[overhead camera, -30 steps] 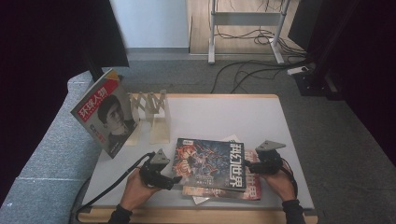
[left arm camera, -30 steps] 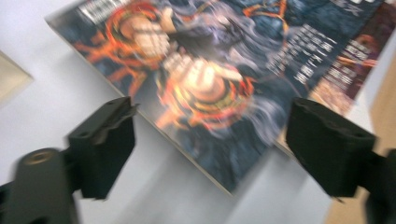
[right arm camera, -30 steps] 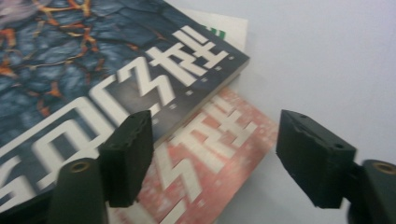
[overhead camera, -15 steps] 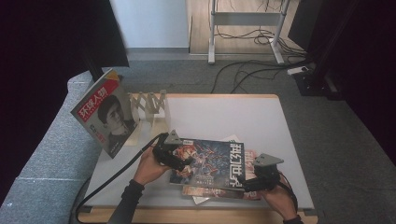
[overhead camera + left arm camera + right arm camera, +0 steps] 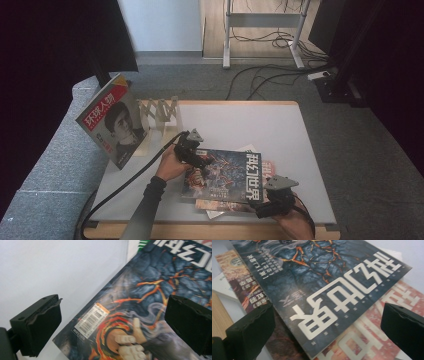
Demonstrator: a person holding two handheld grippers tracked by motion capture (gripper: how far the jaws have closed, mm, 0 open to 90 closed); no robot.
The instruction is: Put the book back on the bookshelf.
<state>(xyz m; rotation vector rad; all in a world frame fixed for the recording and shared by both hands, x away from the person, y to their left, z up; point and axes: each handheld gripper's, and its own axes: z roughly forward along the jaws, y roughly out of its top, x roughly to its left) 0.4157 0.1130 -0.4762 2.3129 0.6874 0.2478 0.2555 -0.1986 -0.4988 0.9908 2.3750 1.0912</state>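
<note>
A dark magazine [image 5: 225, 175] with orange cracks and white lettering lies on top of a small stack near the table's front. My left gripper [image 5: 192, 156] is at its far left corner, open, jaws straddling the corner with the barcode [image 5: 91, 318]. My right gripper [image 5: 270, 197] is at the stack's near right corner, open, with the dark magazine's edge [image 5: 319, 315] between its wide jaws. Under it lie a red magazine [image 5: 372, 340] and an orange-toned one [image 5: 244, 287].
A magazine with a portrait cover [image 5: 112, 122] stands upright at the table's left edge beside a wooden rack [image 5: 160, 112]. The white table [image 5: 250, 125] has bare room at the back and right. Cables trail off the front left.
My left gripper has moved forward and right from the table's front onto the dark magazine's far left corner. My right gripper has drawn back toward the near right corner of the stack.
</note>
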